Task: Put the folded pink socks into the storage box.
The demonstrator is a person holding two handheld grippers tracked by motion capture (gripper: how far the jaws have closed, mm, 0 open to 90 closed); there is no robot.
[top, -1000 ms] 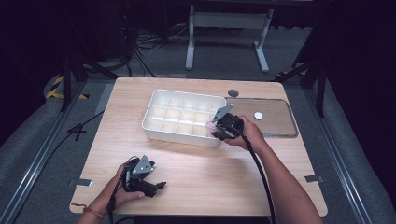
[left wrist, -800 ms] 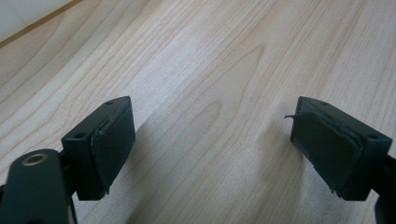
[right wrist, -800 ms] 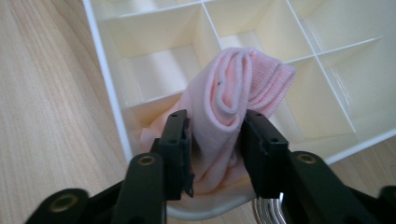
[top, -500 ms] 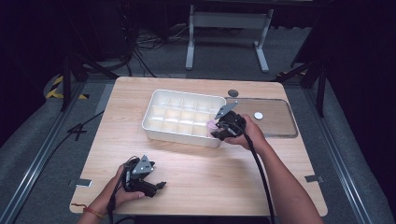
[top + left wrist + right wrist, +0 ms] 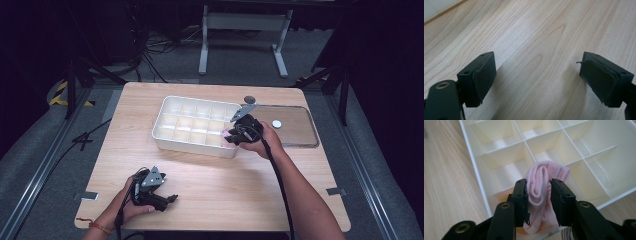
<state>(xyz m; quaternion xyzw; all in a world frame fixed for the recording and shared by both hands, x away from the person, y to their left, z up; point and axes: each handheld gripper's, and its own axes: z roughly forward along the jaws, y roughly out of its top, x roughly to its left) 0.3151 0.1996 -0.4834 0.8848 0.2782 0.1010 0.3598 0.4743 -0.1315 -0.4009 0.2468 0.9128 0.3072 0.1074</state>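
Pink cloth (image 5: 541,192), folded into a soft roll, sits between the jaws of the right gripper (image 5: 538,195), whose pads press on it from both sides; the jaws have just been closing on it after a brief widening. In the right gripper view the cloth hangs over a corner compartment of the white divided tray (image 5: 477,173), its upper end reaching across the thin partition towards the next cell while its lower end drops below the jaws near the tray's outer wall. From the high view the right gripper (image 5: 234,136) hovers at the near right corner of the tray (image 5: 170,142), with a speck of pink at its tip, and the person's right hand (image 5: 260,142) wraps the body of the tool, the cable trailing back along the forearm. The tray's other cells that can be seen look bare. Just beside the tray on the right lies a clear flat lid (image 5: 300,135) with a small white disc (image 5: 276,123) on it. The left gripper (image 5: 170,199) rests low on the wooden surface (image 5: 225,190) near its front left edge, well apart from the tray, held in the left hand (image 5: 127,205). In the left gripper view its jaws stand wide apart with nothing but bare wood grain between the black pads (image 5: 485,76).
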